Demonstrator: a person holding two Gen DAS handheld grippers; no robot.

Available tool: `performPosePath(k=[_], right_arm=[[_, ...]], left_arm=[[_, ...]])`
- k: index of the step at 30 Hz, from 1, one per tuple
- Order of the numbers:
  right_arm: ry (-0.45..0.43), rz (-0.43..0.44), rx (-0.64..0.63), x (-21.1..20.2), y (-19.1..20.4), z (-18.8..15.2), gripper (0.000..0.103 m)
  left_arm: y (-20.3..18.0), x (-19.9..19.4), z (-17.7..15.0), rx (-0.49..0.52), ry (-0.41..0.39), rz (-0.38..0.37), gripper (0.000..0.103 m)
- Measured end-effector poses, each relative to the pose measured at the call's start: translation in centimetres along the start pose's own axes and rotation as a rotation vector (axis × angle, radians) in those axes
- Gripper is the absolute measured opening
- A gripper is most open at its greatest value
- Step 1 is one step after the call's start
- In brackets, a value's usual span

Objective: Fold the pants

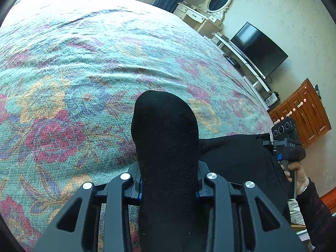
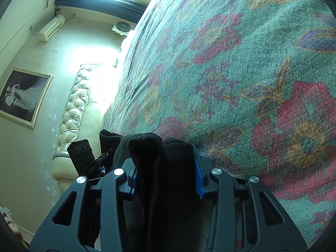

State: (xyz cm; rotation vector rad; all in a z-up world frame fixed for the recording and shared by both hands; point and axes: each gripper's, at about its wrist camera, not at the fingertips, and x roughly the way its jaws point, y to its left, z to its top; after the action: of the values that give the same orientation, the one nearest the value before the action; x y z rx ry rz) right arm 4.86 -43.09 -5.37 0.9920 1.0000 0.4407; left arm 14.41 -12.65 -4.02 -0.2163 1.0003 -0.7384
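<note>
Barely begun: left gripper [image 1: 168, 180] clamped on a bunched fold of the black pants [image 1: 166, 138], right gripper [image 2: 166, 180] pinching another bunch, both near the edge of the floral bedspread [image 1: 84, 73]. Spreading flat and every fold apparently left.
</note>
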Motion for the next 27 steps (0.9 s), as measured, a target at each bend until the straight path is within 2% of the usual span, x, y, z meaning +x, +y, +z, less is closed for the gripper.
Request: performPosePath(k=[10,15,27], right_arm=[[-0.022,0.002,-0.021,0.2,2.3,-0.2,0.033],[-0.012,0.013,-0.041,1.4,3.8,0.6,0.033],[0.043,0.087,-0.069,8.4,7.4,3.0,0.032]], left_arm=[[0.8,-0.7,0.2,-0.043,-0.022,-0.027,0.031],[2.3,-1.6,0.4,-0.106,-0.033,-0.060,0.029],[7.6,-5.4,2.0,-0.178,-0.071,0.006,0.029]])
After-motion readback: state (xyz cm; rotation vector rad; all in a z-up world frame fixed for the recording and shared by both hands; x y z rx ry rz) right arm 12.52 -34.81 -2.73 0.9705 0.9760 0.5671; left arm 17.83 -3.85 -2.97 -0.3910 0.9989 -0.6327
